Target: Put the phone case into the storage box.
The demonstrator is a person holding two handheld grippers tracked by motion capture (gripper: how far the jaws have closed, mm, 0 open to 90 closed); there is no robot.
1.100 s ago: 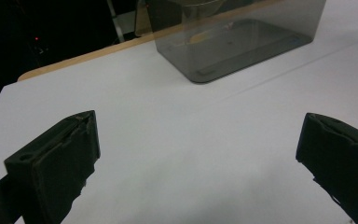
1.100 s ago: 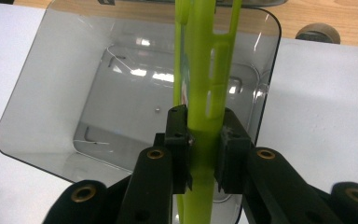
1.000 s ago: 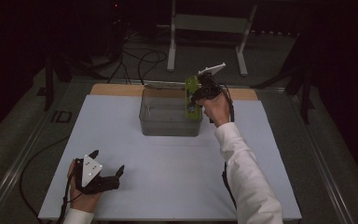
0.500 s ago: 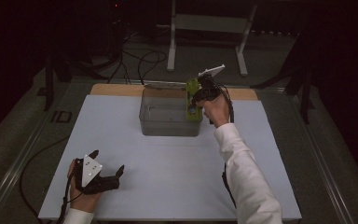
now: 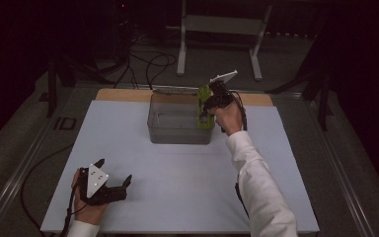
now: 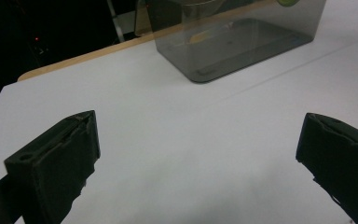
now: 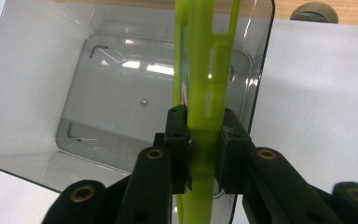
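Green piece held upright over the clear bin, your right hand doing the work

Nearest you, your left gripper (image 5: 112, 183) rests on the white table (image 5: 177, 197) with its jaws wide apart and nothing between them, well short of the bin; farther off, your right gripper (image 7: 204, 140) is clamped on the flat lime-green plastic piece (image 7: 205, 70); its long axis runs straight away from the jaws, down into the clear bin (image 7: 42, 93) by the bin's right wall; the piece hangs directly under the right hand, so lowering looks like the next move; mind that wall.
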